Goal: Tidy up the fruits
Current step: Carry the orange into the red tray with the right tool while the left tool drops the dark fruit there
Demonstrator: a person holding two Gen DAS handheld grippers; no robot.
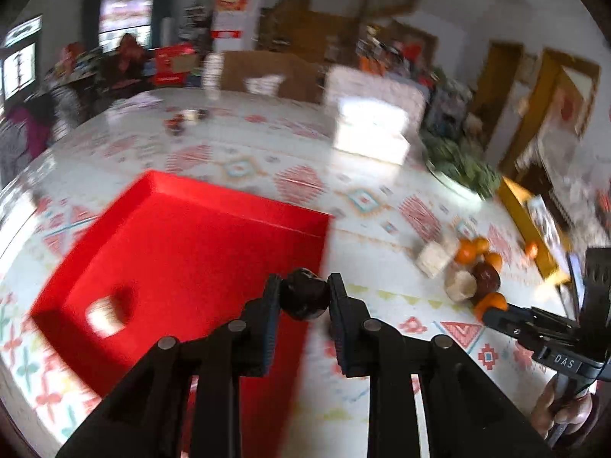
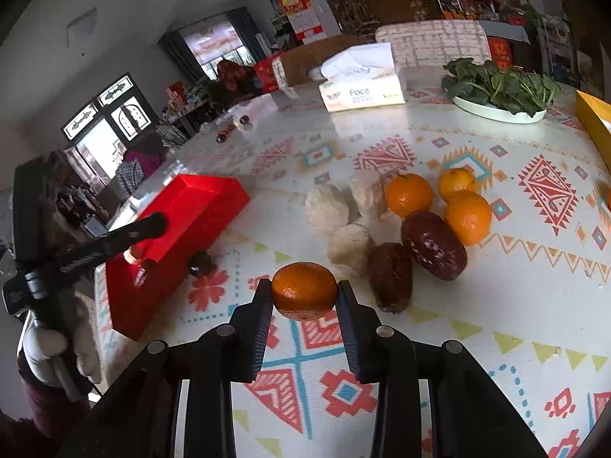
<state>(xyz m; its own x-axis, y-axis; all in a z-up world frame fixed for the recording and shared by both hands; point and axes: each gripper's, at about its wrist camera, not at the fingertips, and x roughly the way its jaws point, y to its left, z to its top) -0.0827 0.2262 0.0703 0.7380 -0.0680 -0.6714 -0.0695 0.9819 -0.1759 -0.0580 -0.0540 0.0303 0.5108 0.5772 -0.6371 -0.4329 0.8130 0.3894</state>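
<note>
Nearest the left wrist camera, the left gripper is seen clamped narrowly on a small dark fruit, held above the near edge of the red tray; a pale item lies in the tray. In the right wrist view, the right gripper is closed on an orange over the patterned tablecloth. Just beyond are grouped two dark fruits, three pale wrapped fruits and three more oranges. Farther off stand a tissue box and a plate of greens.
</note>
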